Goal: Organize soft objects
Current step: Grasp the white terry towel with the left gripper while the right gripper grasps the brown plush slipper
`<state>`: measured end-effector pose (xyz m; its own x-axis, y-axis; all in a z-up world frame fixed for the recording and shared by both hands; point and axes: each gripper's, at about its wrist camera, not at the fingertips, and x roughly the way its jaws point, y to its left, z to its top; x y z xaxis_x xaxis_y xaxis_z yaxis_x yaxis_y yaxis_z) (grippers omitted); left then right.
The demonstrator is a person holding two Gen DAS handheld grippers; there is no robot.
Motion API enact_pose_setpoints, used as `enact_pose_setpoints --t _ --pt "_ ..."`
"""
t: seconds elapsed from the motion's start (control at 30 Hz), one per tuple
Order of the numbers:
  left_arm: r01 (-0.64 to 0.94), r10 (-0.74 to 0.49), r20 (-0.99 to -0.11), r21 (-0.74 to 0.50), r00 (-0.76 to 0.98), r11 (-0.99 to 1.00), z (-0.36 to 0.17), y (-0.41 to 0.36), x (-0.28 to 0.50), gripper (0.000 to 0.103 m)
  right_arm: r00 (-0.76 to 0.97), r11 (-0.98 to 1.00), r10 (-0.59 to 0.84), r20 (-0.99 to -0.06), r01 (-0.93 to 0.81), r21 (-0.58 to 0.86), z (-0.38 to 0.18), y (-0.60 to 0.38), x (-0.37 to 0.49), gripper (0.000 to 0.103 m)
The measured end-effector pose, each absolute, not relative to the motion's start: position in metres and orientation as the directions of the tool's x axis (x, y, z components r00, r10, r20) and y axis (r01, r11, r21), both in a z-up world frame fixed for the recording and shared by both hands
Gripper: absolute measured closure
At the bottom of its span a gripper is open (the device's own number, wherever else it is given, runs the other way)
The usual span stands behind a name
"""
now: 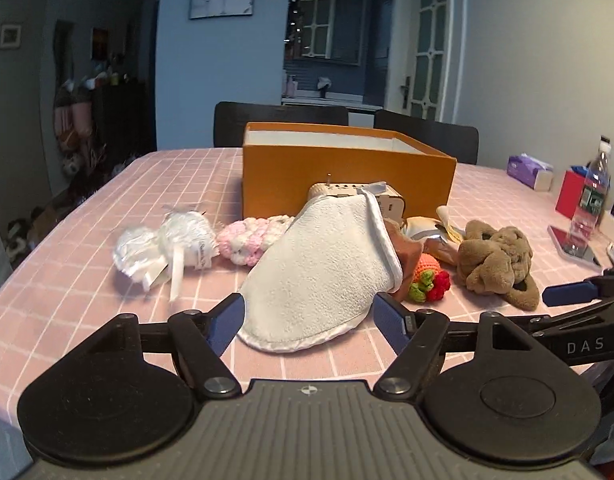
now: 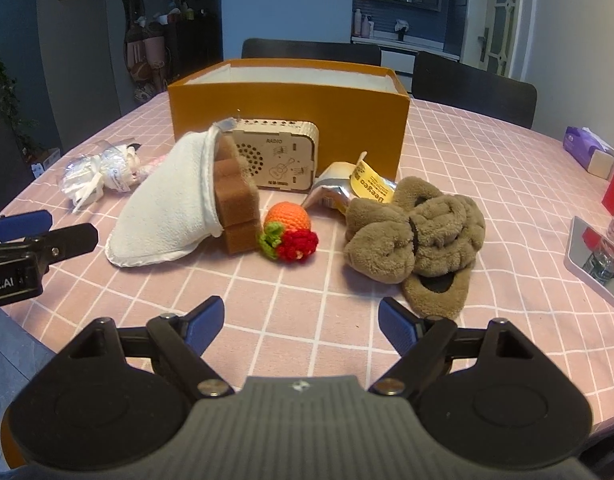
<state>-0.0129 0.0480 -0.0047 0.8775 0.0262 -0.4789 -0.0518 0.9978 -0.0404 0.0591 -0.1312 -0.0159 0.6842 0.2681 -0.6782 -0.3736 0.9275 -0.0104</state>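
clutter crowds the pink checked tablecloth (image 2: 447,152) before my orange box (image 2: 287,120): a fluffy white mitt (image 1: 319,268) over a brown sponge (image 2: 237,200), a wooden radio (image 2: 277,156), a knitted carrot (image 2: 289,218), plush brown slippers (image 2: 419,236). my left tongs (image 1: 307,318) gape around the mitt's tip; my right tongs (image 2: 301,326) gape empty.

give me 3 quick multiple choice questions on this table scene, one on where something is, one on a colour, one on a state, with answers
1. Where does the wooden radio stand?
A. inside the box
B. in front of the orange box
C. on a chair

2. What colour is the plush slipper?
A. brown
B. blue
C. white

3. How are the right gripper jaws?
A. shut on the slipper
B. shut on nothing
C. open, holding nothing

Answers:
1 B, the radio sits on the tablecloth against the box's near wall.
2 A, its fleece is brown all over.
3 C, the blue pads stand wide apart with only tablecloth between them.
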Motion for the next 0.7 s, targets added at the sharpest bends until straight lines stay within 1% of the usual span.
enact_pose_setpoints --t 0.07,0.13,0.2,0.33,0.47,0.6,0.7 --pt "-0.043 0.034 -0.475 -0.009 0.880 0.999 -0.008 0.044 -0.006 0.017 0.680 0.928 0.268 -0.683 -0.374 -0.008 -0.017 -0.131 0.063 0.020" --pt "-0.003 0.024 -0.494 0.043 0.869 0.999 -0.013 0.039 0.004 0.016 0.675 0.928 0.269 -0.687 -0.372 -0.002 -0.018 -0.132 0.067 0.019" --pt "0.041 0.021 -0.514 0.108 0.858 0.993 -0.020 0.032 0.013 0.014 0.671 0.932 0.263 -0.693 -0.362 0.003 -0.020 -0.133 0.072 0.019" --pt "0.073 0.064 -0.513 0.243 0.856 0.967 -0.032 0.015 0.025 0.011 0.657 0.942 0.243 -0.713 -0.336 0.011 -0.027 -0.138 0.083 0.019" --pt "0.097 0.073 -0.521 0.292 0.850 0.952 -0.041 0.004 0.037 0.011 0.644 0.951 0.224 -0.731 -0.310 0.018 -0.034 -0.144 0.094 0.019" --pt "0.095 0.121 -0.515 0.373 0.848 0.923 -0.049 -0.005 0.049 0.011 0.655 0.960 0.192 -0.731 -0.278 0.002 -0.036 -0.151 0.105 0.018" --pt "0.092 0.173 -0.494 0.466 0.852 0.880 -0.055 -0.013 0.053 0.011 0.670 0.963 0.179 -0.721 -0.271 -0.012 -0.034 -0.152 0.112 0.015"
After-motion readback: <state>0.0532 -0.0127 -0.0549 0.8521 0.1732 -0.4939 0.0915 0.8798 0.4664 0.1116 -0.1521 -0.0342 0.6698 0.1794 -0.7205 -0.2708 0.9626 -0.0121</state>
